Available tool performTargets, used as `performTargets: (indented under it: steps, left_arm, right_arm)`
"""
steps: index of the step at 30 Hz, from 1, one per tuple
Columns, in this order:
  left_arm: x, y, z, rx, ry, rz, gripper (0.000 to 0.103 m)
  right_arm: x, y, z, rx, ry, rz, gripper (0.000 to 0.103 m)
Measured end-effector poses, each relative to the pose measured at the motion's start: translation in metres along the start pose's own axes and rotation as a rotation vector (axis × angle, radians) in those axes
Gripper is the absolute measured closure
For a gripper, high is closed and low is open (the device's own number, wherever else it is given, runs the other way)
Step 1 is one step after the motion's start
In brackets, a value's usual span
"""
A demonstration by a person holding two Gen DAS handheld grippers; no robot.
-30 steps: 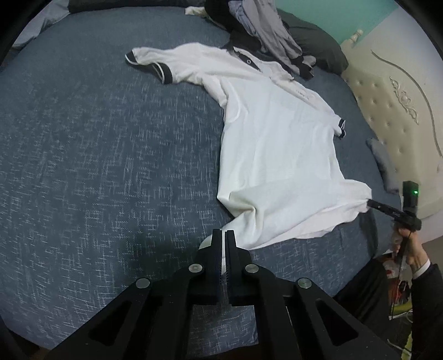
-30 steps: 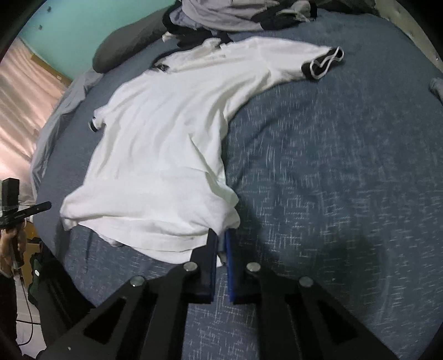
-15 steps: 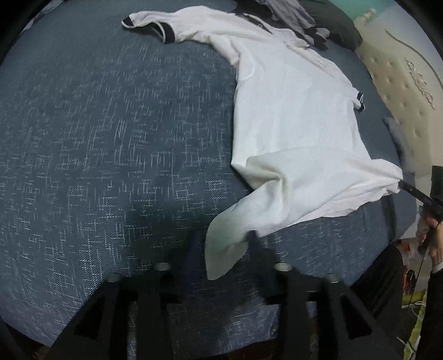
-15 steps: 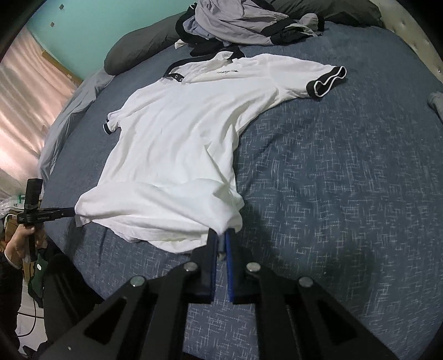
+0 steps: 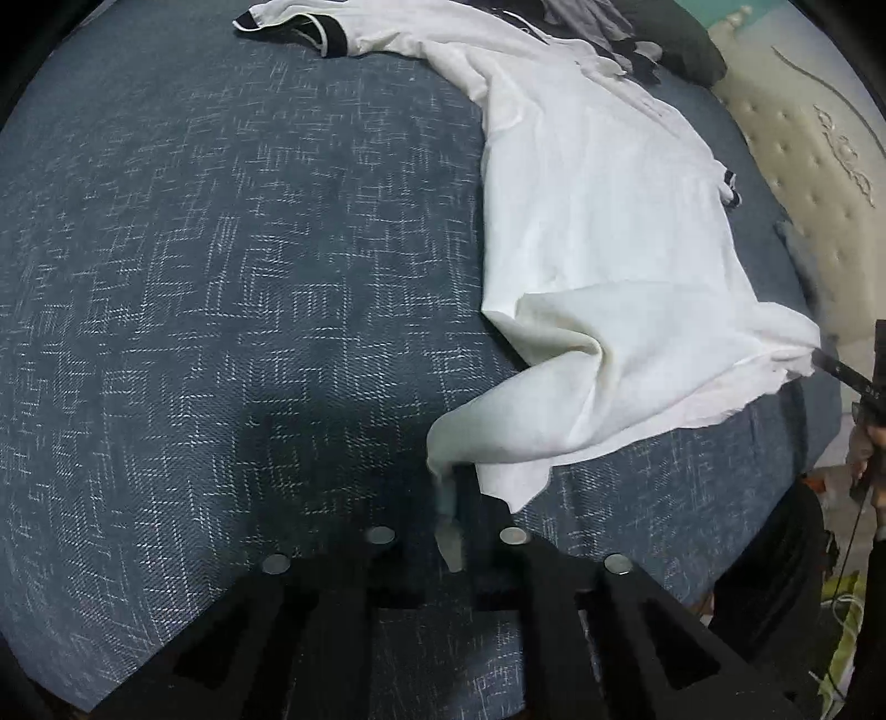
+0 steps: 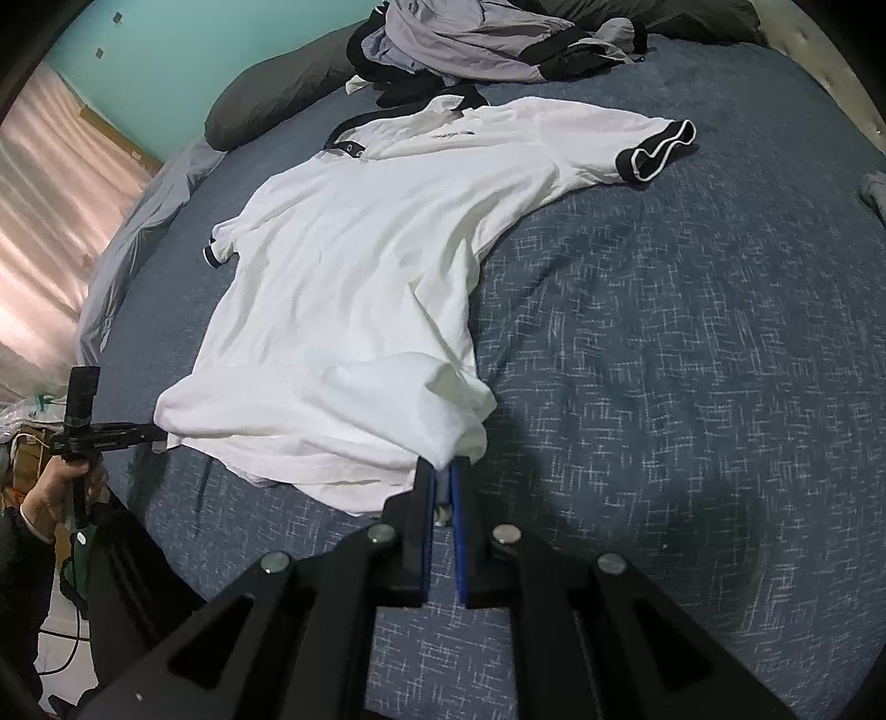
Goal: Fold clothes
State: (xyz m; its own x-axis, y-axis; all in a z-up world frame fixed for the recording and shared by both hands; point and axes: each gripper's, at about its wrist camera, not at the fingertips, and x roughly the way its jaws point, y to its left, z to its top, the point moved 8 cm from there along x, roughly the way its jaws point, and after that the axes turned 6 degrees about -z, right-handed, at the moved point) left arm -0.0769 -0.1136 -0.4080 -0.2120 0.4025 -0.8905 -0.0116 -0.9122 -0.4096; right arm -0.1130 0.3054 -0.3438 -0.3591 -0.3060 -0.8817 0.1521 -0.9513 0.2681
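Note:
A white polo shirt point(image 5: 598, 221) with black sleeve bands and collar lies spread on the blue bed cover point(image 5: 221, 277), its hem nearest me and lifted at both corners. My left gripper point(image 5: 451, 498) is blurred and its jaws are closing, with one hem corner pinched between them. My right gripper point(image 6: 442, 482) is shut on the other hem corner of the shirt point(image 6: 360, 277). Each gripper also shows in the other's view: the right gripper point(image 5: 830, 365) at the far right edge, the left gripper point(image 6: 149, 435) at the left with a hand point(image 6: 66, 493) on its handle.
A pile of grey and black clothes point(image 6: 487, 39) and a dark grey pillow point(image 6: 277, 94) lie at the head of the bed. A cream tufted headboard point(image 5: 803, 166) stands to the right. The pink curtain point(image 6: 50, 194) hangs beyond the bed's left edge.
My left gripper sank toward the bed, opened around the hem corner and closed on it again. The right gripper kept its grip and stayed in place.

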Motion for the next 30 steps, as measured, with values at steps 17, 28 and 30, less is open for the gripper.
performTargets:
  steps: [17,28,30]
  left_arm:
    - [-0.086,-0.044,0.001,0.196,-0.096,0.093,0.098]
    - [-0.117,-0.056,-0.018,0.184,-0.100,0.032,0.099]
    - [-0.116,-0.055,-0.025,0.185,-0.093,0.032,0.099]
  right_arm:
    - [-0.059,0.011,0.016,-0.049,-0.065,0.002,0.098]
    - [-0.094,0.016,-0.005,-0.116,-0.051,0.001,0.098]
    - [-0.095,0.017,-0.013,-0.120,-0.039,0.000,0.098]
